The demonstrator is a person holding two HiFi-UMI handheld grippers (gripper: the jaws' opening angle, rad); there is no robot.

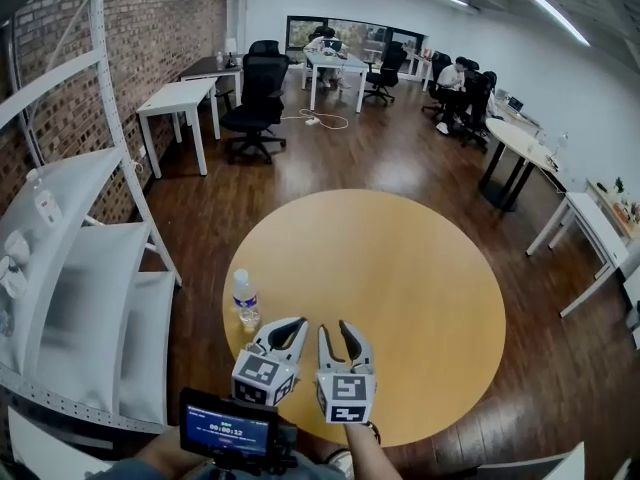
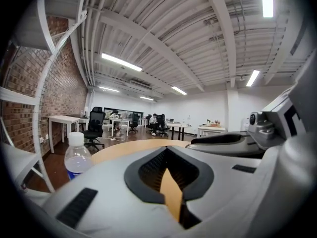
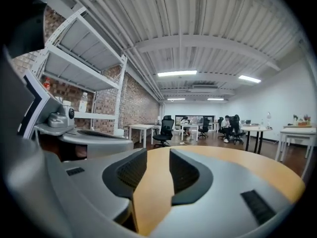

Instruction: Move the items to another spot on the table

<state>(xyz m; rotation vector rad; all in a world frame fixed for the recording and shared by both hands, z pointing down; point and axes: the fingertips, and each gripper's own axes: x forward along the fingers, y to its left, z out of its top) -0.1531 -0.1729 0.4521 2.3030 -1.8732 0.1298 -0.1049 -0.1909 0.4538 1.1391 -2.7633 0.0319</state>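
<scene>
**Capped water bottle stands at the table's left rim, both tongs empty**

The water bottle [image 1: 244,298] sits just left of centre in the lower half of the head view. It stands upright on the round wooden table [image 1: 420,298], close to the table's left edge. It is clear plastic with a white cap on and a blue label, and there is clear water inside. How high the water reaches is hard to tell. In the left gripper view the bottle appears at the lower left, beside the jaws and not between them.

The left gripper [image 1: 288,330] lies near the bottle, to its lower right over the table's near edge. Its jaws are clenched tip to tip and hold nothing. The right gripper [image 1: 338,336] is just beside it. Its jaws are parted, and only bare tabletop shows through the gap, so it holds nothing either.

At the bottom edge of the head view, a small device with a lit screen [image 1: 228,430] sits in front of the person's arms.

A white metal shelving rack [image 1: 90,268] fills the left side against a brick wall [image 1: 170,28], with a few small white items on its shelves. In the upper part of the frame are white desks [image 1: 178,98], black office chairs [image 1: 255,98] and seated people [image 1: 455,76] on a dark wooden floor [image 1: 400,158].
</scene>
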